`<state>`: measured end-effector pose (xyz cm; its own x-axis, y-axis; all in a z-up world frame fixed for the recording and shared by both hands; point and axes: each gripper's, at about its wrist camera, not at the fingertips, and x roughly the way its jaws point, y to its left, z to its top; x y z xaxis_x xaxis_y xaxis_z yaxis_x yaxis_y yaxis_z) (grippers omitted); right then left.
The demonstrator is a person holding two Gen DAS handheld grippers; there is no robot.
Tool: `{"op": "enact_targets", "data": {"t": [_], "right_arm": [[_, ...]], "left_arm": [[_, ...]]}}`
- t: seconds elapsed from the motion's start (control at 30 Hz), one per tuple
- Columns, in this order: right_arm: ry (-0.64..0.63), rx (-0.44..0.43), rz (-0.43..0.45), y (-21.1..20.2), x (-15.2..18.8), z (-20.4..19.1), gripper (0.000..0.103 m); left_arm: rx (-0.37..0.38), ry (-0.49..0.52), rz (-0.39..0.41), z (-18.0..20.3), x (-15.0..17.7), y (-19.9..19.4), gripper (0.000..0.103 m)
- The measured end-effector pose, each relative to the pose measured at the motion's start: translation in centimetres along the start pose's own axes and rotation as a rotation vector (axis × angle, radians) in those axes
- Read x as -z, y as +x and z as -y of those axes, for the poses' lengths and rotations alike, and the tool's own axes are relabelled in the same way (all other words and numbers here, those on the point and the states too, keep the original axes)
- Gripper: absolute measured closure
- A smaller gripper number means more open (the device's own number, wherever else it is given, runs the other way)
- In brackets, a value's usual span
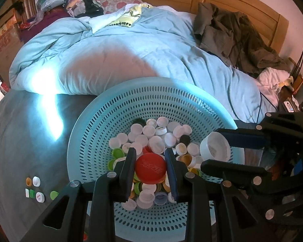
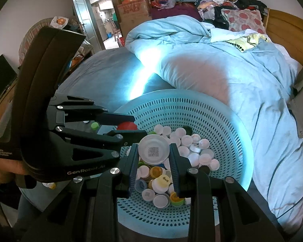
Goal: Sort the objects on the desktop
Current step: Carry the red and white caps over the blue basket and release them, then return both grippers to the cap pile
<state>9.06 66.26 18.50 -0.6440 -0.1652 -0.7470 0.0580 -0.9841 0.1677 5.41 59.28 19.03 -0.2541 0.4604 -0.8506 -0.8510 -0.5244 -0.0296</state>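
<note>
A pale blue perforated basket (image 1: 103, 121) on the grey bed sheet holds a heap of bottle caps (image 1: 151, 137), mostly white with some green, yellow and black. My left gripper (image 1: 150, 168) is shut on a large red cap (image 1: 150, 168) above the heap. In the right wrist view my right gripper (image 2: 153, 151) is shut on a white cap (image 2: 153, 150) with a printed code on it, over the same basket (image 2: 222, 121). That white cap (image 1: 215, 149) also shows at the right of the left wrist view, and the red cap (image 2: 127, 126) peeks out between the left gripper's fingers.
Several caps (image 1: 36, 188) lie sorted on the grey sheet left of the basket, a green cap (image 1: 54, 195) among them. A bunched light blue duvet (image 1: 131, 50) rises right behind the basket. Clothes (image 1: 232, 32) pile up at the wooden headboard.
</note>
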Motion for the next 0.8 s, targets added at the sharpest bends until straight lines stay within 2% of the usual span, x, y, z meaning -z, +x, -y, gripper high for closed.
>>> {"op": "enact_targets", "data": {"t": [0.1, 0.13, 0.17, 0.23, 0.27, 0.33, 0.47, 0.6, 0.67, 0.77, 0.8], "right_arm": [[0.009, 0.026, 0.002, 0.3, 0.1, 0.3, 0.077], [0.015, 0.045, 0.009, 0.3, 0.1, 0.4, 0.071], [0.026, 0.058, 0.014, 0.3, 0.2, 0.6, 0.066], [0.062, 0.039, 0.032, 0.0, 0.5, 1.5, 0.062], [0.074, 0.033, 0.042, -0.2, 0.6, 1.7, 0.054], [0.072, 0.046, 0.062, -0.7, 0.8, 1.7, 0.042], [0.058, 0.041, 0.073, -1.0, 1.4, 0.8, 0.041], [0.037, 0.024, 0.149, -2.7, 2.5, -1.5, 0.038], [-0.001, 0.009, 0.192, -3.7, 3.9, -3.7, 0.026], [-0.038, -0.017, 0.218, -4.2, 6.5, -6.7, 0.015], [-0.043, -0.030, 0.216, -4.1, 7.4, -7.6, 0.015]], "left_arm": [[0.012, -0.002, -0.003, 0.0, -0.1, 0.2, 0.072], [0.026, -0.005, -0.005, 0.1, -0.1, 0.3, 0.065], [0.025, -0.015, -0.007, -0.1, -0.1, 0.4, 0.048], [-0.015, -0.050, 0.030, -0.8, 0.0, 0.1, 0.020], [-0.028, -0.068, 0.050, -1.2, 0.1, -0.1, 0.014], [0.001, -0.114, 0.067, -2.0, 0.4, -0.3, 0.014], [0.000, -0.120, 0.090, -2.2, 1.0, -0.9, 0.011], [0.015, -0.133, 0.176, -2.4, 3.1, -3.8, 0.011], [-0.020, -0.136, 0.233, -2.7, 5.3, -6.2, 0.009], [-0.117, -0.162, 0.287, -3.5, 8.7, -9.2, 0.000], [-0.159, -0.187, 0.305, -4.1, 10.5, -10.4, 0.000]]}}
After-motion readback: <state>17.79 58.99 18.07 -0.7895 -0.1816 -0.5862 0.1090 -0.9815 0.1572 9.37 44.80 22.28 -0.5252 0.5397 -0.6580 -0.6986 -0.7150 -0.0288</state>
